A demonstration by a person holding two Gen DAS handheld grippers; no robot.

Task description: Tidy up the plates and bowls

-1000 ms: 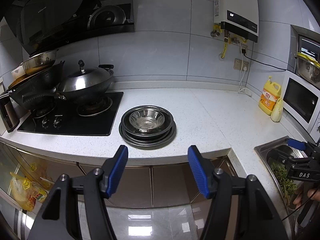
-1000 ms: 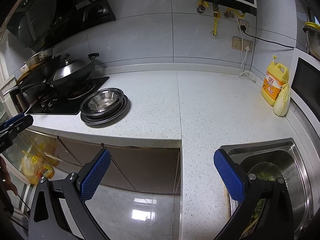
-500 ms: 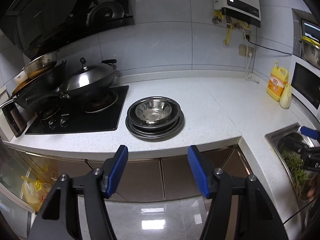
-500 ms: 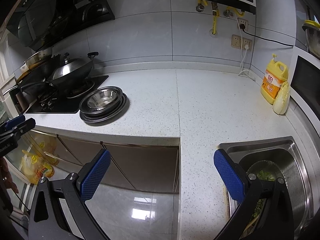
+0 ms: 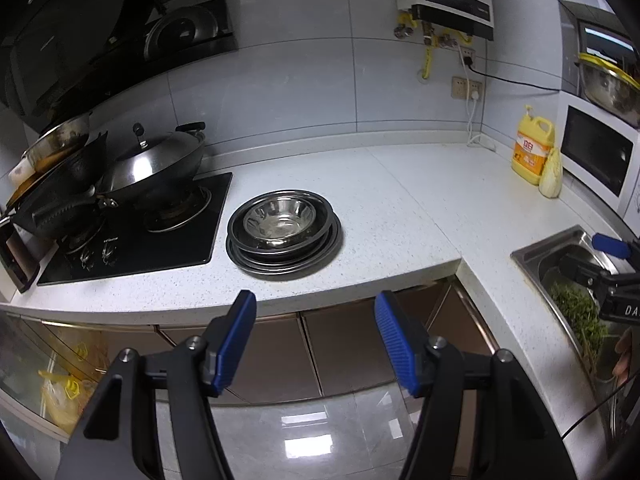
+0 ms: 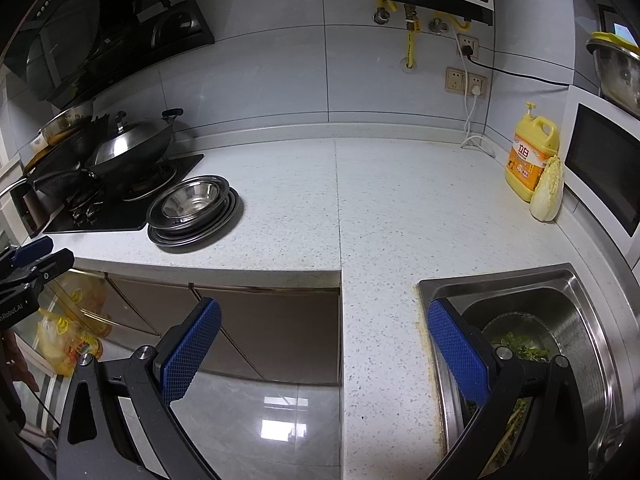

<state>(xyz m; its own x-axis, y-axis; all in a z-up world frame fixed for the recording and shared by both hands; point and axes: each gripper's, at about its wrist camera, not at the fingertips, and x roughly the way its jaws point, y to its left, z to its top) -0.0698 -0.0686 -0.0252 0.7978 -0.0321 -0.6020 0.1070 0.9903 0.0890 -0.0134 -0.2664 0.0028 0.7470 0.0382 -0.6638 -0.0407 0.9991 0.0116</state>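
Note:
A stack of steel plates (image 5: pixel 256 258) with a steel bowl (image 5: pixel 279 220) nested on top sits on the white counter (image 5: pixel 392 208), just right of the black hob. The stack also shows in the right wrist view (image 6: pixel 224 216), with the bowl (image 6: pixel 192 200) on it. My left gripper (image 5: pixel 316 320) is open and empty, off the counter's front edge, in front of the stack. My right gripper (image 6: pixel 324 340) is open wide and empty, over the counter corner beside the sink (image 6: pixel 576 292).
A lidded wok (image 5: pixel 156 168) and other pans stand on the hob (image 5: pixel 132 240). A yellow detergent jug (image 6: pixel 530 156), a cabbage (image 6: pixel 547 190) and a microwave (image 5: pixel 596 160) are at the far right. The sink holds a pot of greens (image 6: pixel 520 348). Cabinets are below the counter.
Both grippers have drawn slightly back and shifted; the left view has turned a little left. The stack has not moved. Both grippers stay open.

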